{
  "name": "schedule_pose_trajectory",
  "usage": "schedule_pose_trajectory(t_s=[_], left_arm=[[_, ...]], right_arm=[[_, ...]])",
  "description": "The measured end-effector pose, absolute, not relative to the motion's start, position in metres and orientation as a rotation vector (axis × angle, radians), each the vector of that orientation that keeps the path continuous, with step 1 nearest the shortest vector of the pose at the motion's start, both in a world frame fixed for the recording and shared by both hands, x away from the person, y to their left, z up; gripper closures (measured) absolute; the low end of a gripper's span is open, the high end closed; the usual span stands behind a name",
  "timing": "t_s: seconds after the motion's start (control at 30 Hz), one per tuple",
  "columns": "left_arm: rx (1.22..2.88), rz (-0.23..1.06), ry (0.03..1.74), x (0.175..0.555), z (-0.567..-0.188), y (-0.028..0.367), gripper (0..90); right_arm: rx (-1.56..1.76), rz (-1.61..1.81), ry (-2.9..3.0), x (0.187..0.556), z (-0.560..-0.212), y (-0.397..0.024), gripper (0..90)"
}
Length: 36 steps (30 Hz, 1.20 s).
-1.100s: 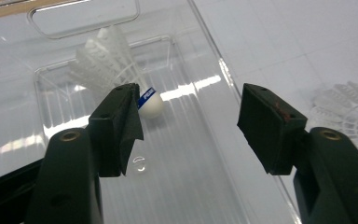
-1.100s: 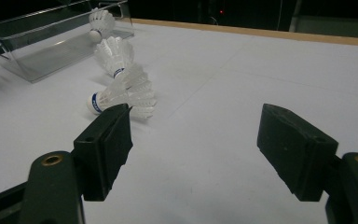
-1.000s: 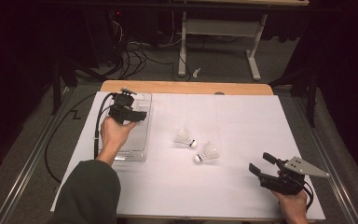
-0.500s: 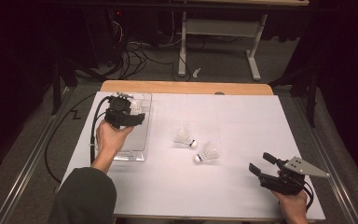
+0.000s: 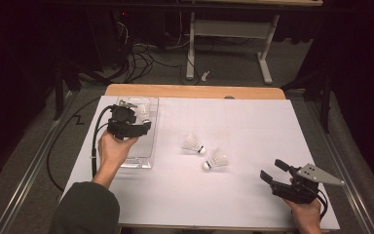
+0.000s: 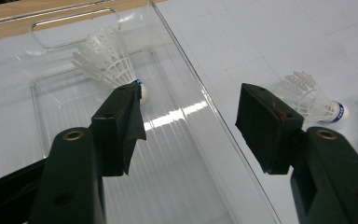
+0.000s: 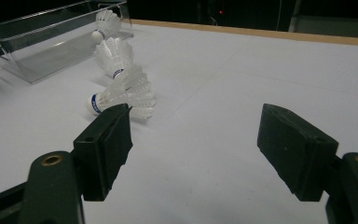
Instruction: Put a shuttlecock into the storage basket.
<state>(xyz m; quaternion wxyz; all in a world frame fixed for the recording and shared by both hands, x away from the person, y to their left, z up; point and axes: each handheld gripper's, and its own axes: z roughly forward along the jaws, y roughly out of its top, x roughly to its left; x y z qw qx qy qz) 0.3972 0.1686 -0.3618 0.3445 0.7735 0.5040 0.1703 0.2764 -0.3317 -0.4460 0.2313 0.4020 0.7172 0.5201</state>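
A white shuttlecock (image 6: 106, 58) lies in the far part of a clear plastic tray (image 6: 177, 154), just beyond my left gripper's left jaw. My left gripper (image 6: 191, 121) hovers over the tray (image 5: 141, 158), open, with nothing between its jaws. Two more shuttlecocks (image 5: 194, 144) (image 5: 216, 160) lie on the white sheet mid-table; one of them (image 6: 310, 100) shows past the right jaw. My right gripper (image 5: 271, 169) rests near the front right corner, open and empty, pointing at the pair (image 7: 126, 95) (image 7: 114, 56) and the tray (image 7: 42, 51) behind them.
A white sheet (image 5: 253, 126) covers the wooden table (image 5: 195, 91). A black cable (image 5: 95, 146) trails from the left gripper off the table's left side. Beyond the far edge are a dark floor, tangled cables and a white stand (image 5: 229, 29).
My left hand has drawn back a little toward the near edge and to the left, still over the tray. The right gripper and the shuttlecocks have not moved.
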Motion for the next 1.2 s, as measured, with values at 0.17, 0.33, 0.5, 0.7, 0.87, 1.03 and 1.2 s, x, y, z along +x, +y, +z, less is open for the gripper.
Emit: schedule_pose_trajectory(t_s=[0.17,0.33,0.5,0.7,0.87,1.03,1.2], left_arm=[[2.002,0.446,1.293,0.391,-0.363,0.169,40.8],[1.989,0.445,1.282,0.384,-0.364,0.171,41.0],[1.973,0.45,1.27,0.376,-0.366,0.173,40.8],[1.957,0.445,1.26,0.368,-0.368,0.175,40.7],[1.947,0.442,1.256,0.361,-0.37,0.177,40.5],[1.93,0.447,1.242,0.352,-0.372,0.18,40.5],[1.909,0.461,1.219,0.343,-0.371,0.182,40.5]], right_arm=[[1.104,1.429,1.971,0.276,-0.446,-0.331,26.6],[1.107,1.431,1.971,0.277,-0.446,-0.332,26.5],[1.107,1.435,1.97,0.276,-0.446,-0.332,26.5],[1.107,1.433,1.969,0.276,-0.446,-0.332,26.5],[1.105,1.435,1.964,0.275,-0.445,-0.332,26.5],[1.1,1.437,1.966,0.276,-0.445,-0.331,26.5],[1.101,1.439,1.962,0.275,-0.445,-0.331,26.5]])
